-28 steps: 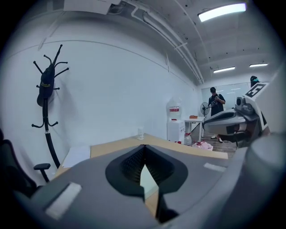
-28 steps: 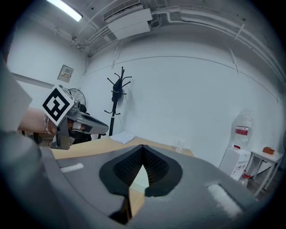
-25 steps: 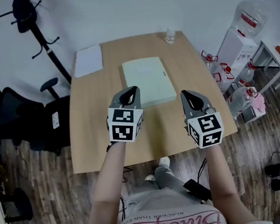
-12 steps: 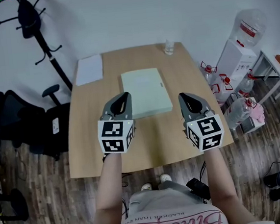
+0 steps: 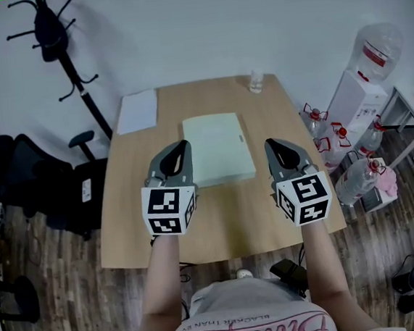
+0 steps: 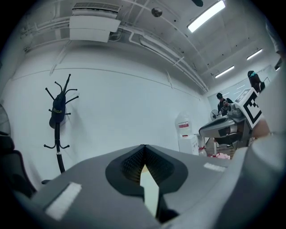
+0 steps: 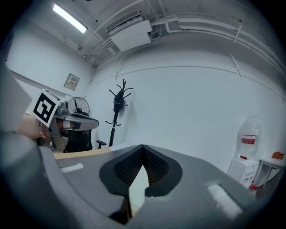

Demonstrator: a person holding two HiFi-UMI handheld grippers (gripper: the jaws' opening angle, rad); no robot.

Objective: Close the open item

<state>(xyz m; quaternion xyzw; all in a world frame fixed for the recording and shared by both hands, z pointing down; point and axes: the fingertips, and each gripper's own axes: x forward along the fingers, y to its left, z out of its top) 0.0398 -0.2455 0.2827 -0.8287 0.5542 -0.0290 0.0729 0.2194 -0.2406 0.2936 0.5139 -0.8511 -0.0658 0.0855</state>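
A flat pale green case (image 5: 218,148) lies on the wooden table (image 5: 226,217), and from above its lid looks down. My left gripper (image 5: 183,146) hovers shut at the case's front left corner, nothing between its jaws. My right gripper (image 5: 271,145) hangs shut just right of the case's front edge, also empty. In the left gripper view the shut jaws (image 6: 144,146) point at the white wall, with the right gripper (image 6: 225,128) beside them. In the right gripper view the jaws (image 7: 143,146) are closed too, with the left gripper (image 7: 67,119) at the left.
A white sheet of paper (image 5: 137,111) lies at the table's far left corner and a small glass (image 5: 256,82) stands at its far edge. A coat stand (image 5: 56,37) and black office chair (image 5: 34,185) are on the left; a water dispenser (image 5: 363,80) and bottles (image 5: 357,176) on the right.
The view has pulled back and the table looks smaller and farther. My left gripper has slid off the case's front left corner, down and left. Both grippers stayed shut.
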